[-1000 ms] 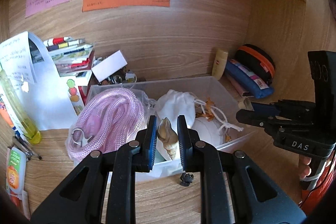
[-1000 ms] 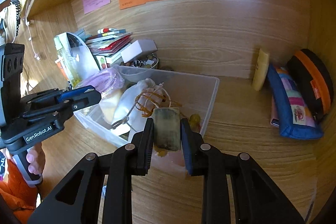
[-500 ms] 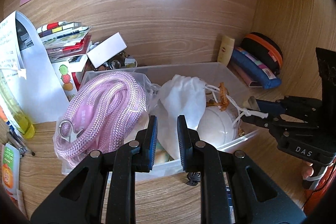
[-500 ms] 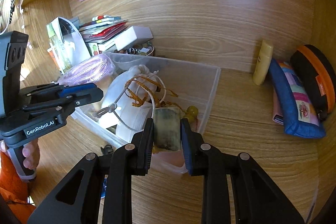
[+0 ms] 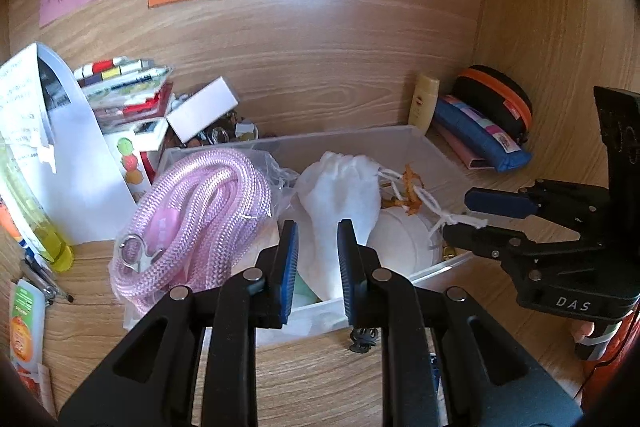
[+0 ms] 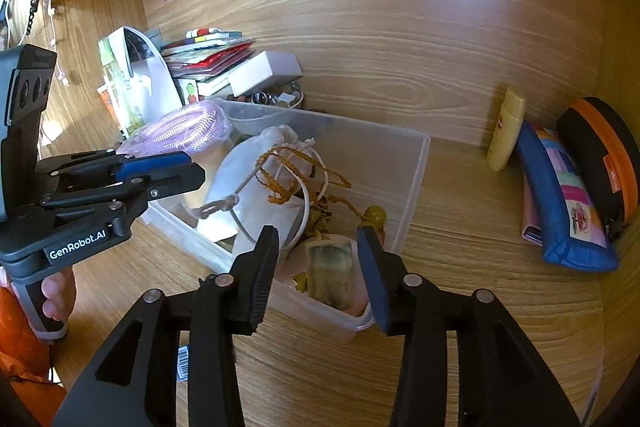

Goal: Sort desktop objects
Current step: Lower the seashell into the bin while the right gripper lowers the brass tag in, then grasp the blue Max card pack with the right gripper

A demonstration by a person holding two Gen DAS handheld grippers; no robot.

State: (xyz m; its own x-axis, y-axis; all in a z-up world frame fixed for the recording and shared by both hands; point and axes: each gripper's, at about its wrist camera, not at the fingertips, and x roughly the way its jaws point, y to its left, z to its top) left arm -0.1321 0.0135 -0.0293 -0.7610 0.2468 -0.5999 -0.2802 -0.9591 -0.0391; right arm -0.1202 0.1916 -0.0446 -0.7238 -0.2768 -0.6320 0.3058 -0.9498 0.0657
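A clear plastic bin (image 5: 360,143) (image 6: 412,187) sits on the wooden desk, holding a pink coiled rope (image 5: 200,211) (image 6: 180,131), a white drawstring pouch (image 5: 344,187) (image 6: 260,171) and orange cord (image 6: 296,171). My left gripper (image 5: 317,267) is open and empty above the bin's near edge; it also shows in the right wrist view (image 6: 160,171). My right gripper (image 6: 318,267) is open, its fingers either side of a mottled greenish block (image 6: 330,273) lying in the bin's near corner. It also shows in the left wrist view (image 5: 476,223).
A yellow tube (image 6: 506,135), a blue pencil case (image 6: 560,195) and a black-orange pouch (image 6: 600,155) lie right of the bin. Books, a white box (image 5: 200,107) and papers are stacked behind left. A small black clip (image 5: 362,337) lies by the bin's front.
My left gripper let go of a shell into the bin and stays open. My right gripper opened and released the greenish block into the bin's corner.
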